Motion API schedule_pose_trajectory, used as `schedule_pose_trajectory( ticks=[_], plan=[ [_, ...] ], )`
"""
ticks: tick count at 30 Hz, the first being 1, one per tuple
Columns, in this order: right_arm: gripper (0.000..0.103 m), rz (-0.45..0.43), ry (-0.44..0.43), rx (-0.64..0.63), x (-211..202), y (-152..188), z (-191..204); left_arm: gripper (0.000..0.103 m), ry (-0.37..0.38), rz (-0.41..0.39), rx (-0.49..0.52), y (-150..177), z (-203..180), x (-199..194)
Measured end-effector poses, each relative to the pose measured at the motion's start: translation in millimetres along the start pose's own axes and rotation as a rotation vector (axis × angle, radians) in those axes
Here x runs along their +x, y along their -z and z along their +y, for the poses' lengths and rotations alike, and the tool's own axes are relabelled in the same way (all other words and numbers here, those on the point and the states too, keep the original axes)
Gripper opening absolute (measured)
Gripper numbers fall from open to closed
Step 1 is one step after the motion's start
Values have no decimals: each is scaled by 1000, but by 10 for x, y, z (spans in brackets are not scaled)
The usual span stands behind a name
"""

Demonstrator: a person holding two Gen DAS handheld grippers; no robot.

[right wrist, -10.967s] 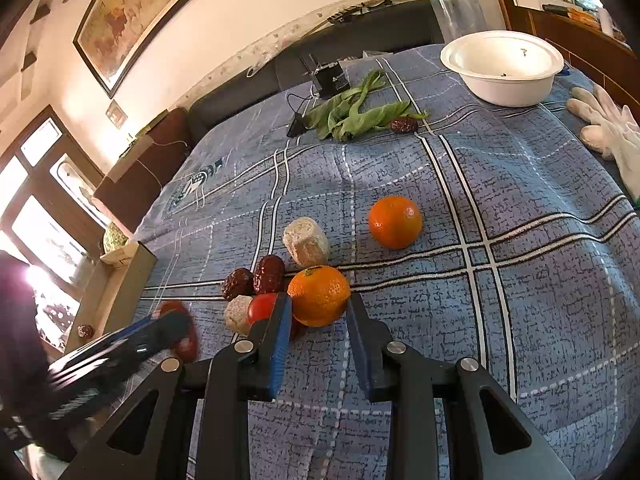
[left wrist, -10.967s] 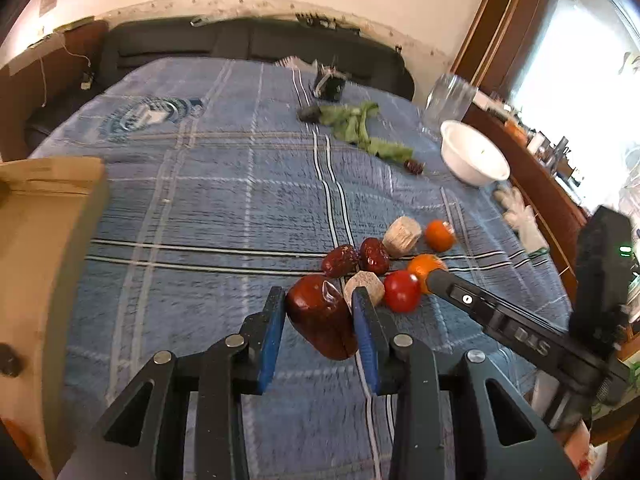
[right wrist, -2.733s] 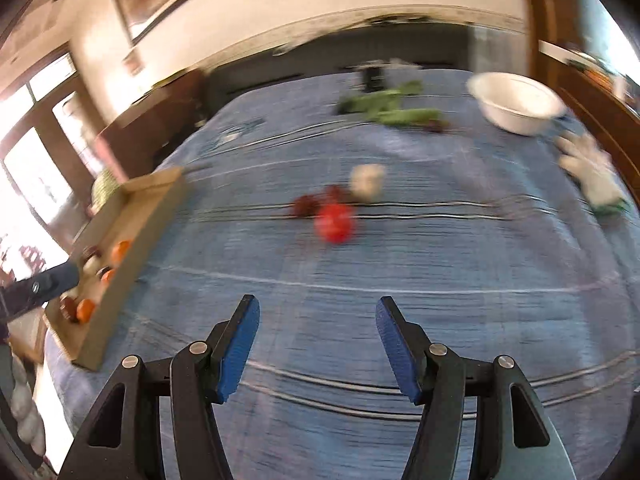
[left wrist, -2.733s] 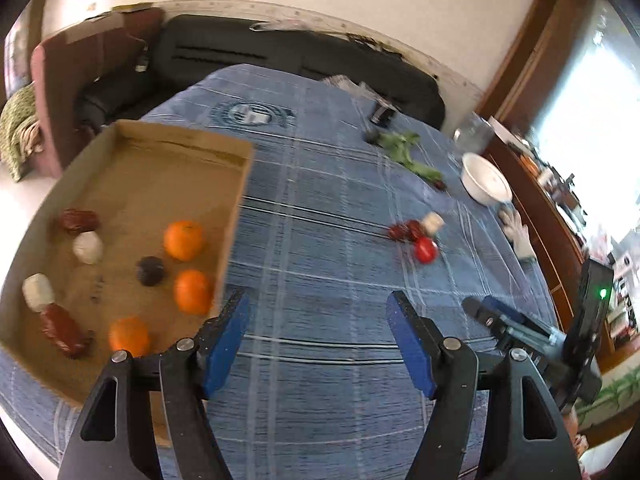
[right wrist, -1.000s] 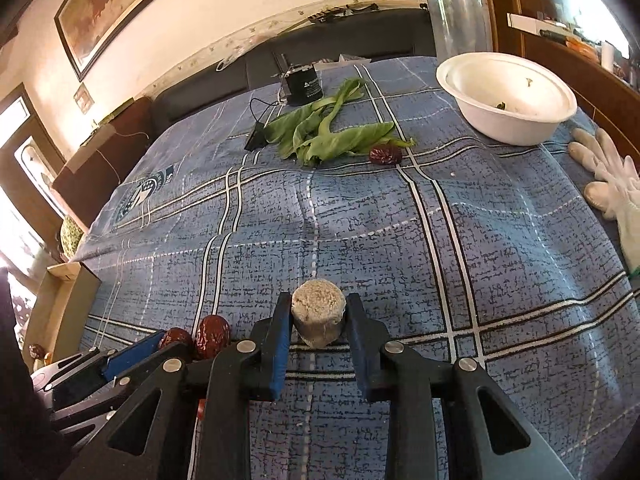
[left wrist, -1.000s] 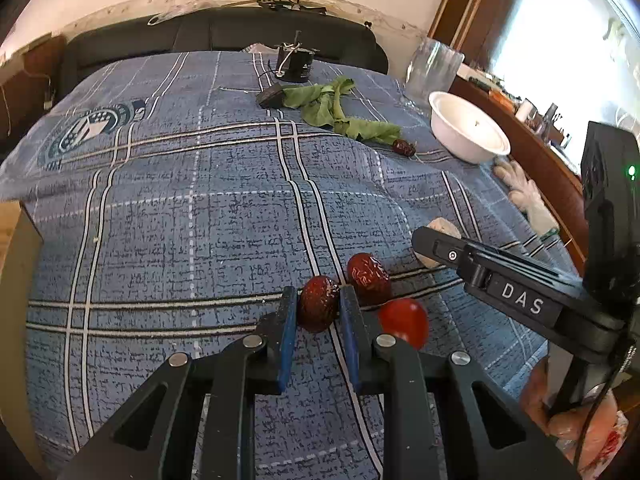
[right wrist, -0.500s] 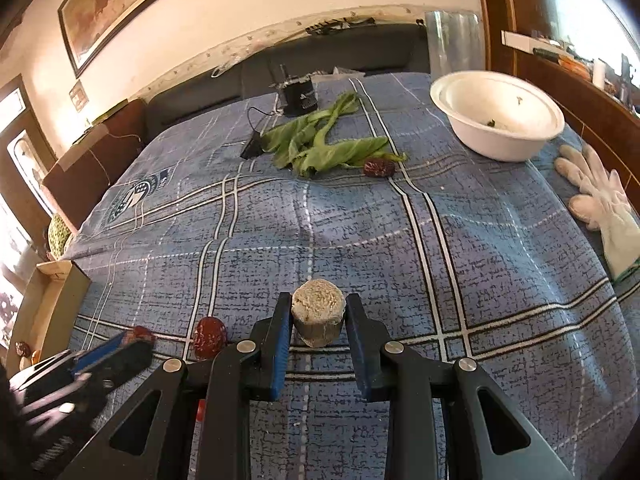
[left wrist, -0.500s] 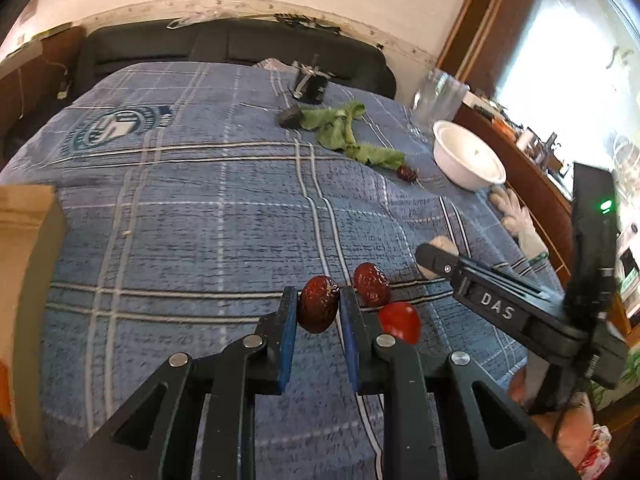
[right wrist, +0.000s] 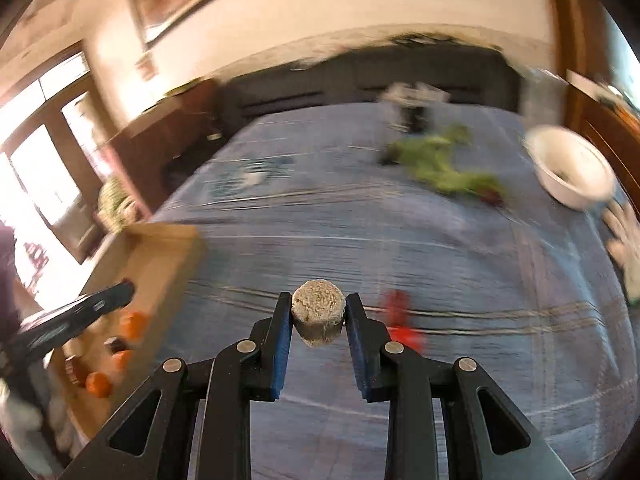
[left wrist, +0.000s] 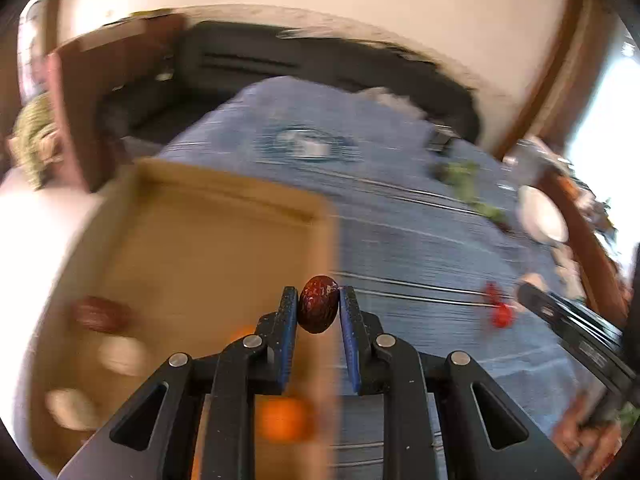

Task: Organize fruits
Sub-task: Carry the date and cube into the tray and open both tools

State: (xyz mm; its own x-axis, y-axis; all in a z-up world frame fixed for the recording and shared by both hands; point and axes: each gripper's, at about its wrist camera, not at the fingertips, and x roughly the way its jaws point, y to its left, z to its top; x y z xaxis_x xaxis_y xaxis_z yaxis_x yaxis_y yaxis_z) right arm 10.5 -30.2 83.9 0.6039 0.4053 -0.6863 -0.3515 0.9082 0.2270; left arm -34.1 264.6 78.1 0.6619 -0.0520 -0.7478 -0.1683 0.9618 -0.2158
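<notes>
Two grippers, each loaded. Left gripper [left wrist: 319, 312] pinches a dark red jujube [left wrist: 318, 309] between its blue pads, long axis upright, running from the pad tips down toward the gripper body. It hangs over the right wall of the cardboard box [left wrist: 224, 196], which sits at the left edge of the blue plaid tablecloth [left wrist: 400, 240]. Box contents are blurred: an orange [left wrist: 282, 420], another dark red fruit [left wrist: 102, 314] and pale pieces.

Right gripper [right wrist: 319, 322] clamps a pale cylindrical fruit piece [right wrist: 319, 316], flat round end facing up toward the camera, axis roughly upright. It is held above the cloth mid-table, right of the box. A blurred red fruit [right wrist: 398, 320] lies just right of it. Leafy greens [right wrist: 440, 164] and a white bowl [right wrist: 572, 176] lie toward the far right corner.
</notes>
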Motion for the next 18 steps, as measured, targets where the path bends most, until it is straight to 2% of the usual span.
schedule_pose_trajectory(
  ticks=[3,8,13,18],
  plan=[
    [29,29,-70,-73,132,-21,481,20,-83,28,-31,-71,358,31],
    [30,84,-122,-181,495,8,1147,20,-153,101,-85,-140,801,220],
    [30,140,-136,-258,895,43,1583,21,-162,157,-126,-146,1049,371],
    [30,190,-149,-283,1209,46,1798,20,-129,153,-154,-177,1155,379]
  ],
)
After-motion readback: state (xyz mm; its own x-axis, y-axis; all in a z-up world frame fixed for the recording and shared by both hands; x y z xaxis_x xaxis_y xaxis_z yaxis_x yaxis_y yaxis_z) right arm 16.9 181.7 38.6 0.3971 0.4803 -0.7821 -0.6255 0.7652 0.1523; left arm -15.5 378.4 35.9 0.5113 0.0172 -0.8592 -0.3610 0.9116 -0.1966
